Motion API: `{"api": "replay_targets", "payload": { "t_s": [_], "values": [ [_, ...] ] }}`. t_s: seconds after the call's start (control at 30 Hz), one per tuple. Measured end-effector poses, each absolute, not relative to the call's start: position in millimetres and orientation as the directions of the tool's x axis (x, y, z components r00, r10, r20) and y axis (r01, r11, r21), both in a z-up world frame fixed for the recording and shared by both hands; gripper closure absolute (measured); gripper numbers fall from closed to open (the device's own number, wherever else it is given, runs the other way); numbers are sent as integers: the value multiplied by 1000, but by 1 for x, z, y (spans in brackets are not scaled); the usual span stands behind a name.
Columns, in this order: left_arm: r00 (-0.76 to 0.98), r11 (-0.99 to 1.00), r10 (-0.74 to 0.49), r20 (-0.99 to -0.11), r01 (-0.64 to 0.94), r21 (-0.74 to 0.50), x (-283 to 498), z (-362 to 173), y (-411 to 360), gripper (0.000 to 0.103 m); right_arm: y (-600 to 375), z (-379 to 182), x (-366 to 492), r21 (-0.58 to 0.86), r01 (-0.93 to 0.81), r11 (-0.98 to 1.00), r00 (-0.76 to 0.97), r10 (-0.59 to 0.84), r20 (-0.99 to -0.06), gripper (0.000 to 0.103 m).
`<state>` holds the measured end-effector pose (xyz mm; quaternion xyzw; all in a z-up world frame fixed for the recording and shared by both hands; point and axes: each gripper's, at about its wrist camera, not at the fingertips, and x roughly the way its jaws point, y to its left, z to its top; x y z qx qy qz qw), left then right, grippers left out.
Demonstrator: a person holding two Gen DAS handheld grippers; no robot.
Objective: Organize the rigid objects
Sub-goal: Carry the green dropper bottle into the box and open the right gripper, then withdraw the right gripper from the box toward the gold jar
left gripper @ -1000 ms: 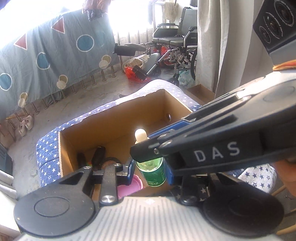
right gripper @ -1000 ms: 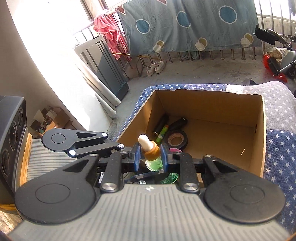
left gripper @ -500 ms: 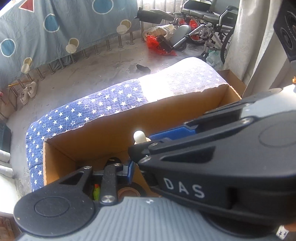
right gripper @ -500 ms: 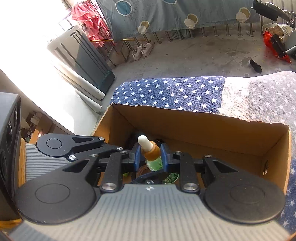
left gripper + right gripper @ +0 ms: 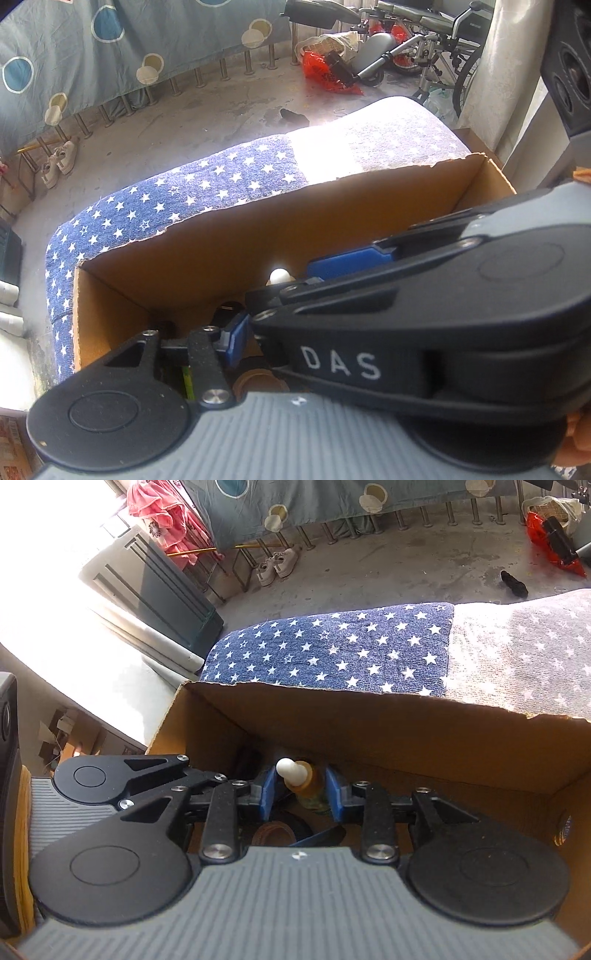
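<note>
A dropper bottle with a white teat and amber neck stands in the cardboard box. It sits between the blue pads of my right gripper, whose jaws are opening, with a gap showing beside the bottle. My left gripper reaches in from the left. Its jaws are opening too, and its one visible pad stands clear of the bottle. Its other finger is hidden behind the right gripper's body. Only the bottle's teat shows in the left wrist view. A tape roll and dark items lie on the box floor.
The box rests on a blue star-patterned cover. Beyond it are a concrete floor, white shoes, a red bag and a wheelchair. A black speaker stands at the right, close to the box.
Both grippers sank into the box with the bottle a second ago. Since then both pairs of pads have spread away from the bottle.
</note>
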<state>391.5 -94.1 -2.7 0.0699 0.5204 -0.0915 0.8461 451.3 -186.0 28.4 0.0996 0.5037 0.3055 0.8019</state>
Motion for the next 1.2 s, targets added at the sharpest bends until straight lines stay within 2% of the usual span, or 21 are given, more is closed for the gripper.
{"api": "replay_targets", "payload": {
  "t_s": [0.03,0.2,0.3,0.43,0.6,0.73,0.83,0.97,1.1,1.13,1.2],
  "values": [
    [448,974,-85,-890,225,20,387,3,-94,42,-189,34,449,471,-388,792,316,595,-739,57],
    [492,974,-101,-864,226,14,356,35,-86,36,-219,77,416,522,-372,767,375,639,-672,55],
    [531,971,-129,-837,237,1,323,60,-77,27,-247,101,380,555,-352,754,427,657,-621,52],
    [585,966,-145,-798,259,15,268,85,-66,16,-277,121,312,524,-321,789,515,609,-603,51],
    [629,964,-127,-767,259,53,196,95,-55,13,-295,115,220,522,-286,804,590,577,-565,47],
    [601,969,-184,-778,242,-42,146,84,-30,12,-295,104,156,538,-231,811,650,540,-535,44],
    [588,971,-203,-783,222,-85,114,67,-19,12,-287,98,115,531,-215,820,694,510,-507,34],
    [557,967,-243,-794,206,-151,82,42,-7,12,-268,93,70,433,-218,874,743,437,-507,22],
    [516,933,-358,-778,160,-323,55,23,12,12,-260,89,43,395,-221,892,750,414,-516,16],
    [523,911,-403,-751,152,-383,46,20,18,9,-258,89,36,377,-221,899,755,402,-517,14],
    [546,894,-424,-723,125,-430,35,20,26,2,-257,89,24,339,-223,914,761,381,-525,9]
  ]
}}
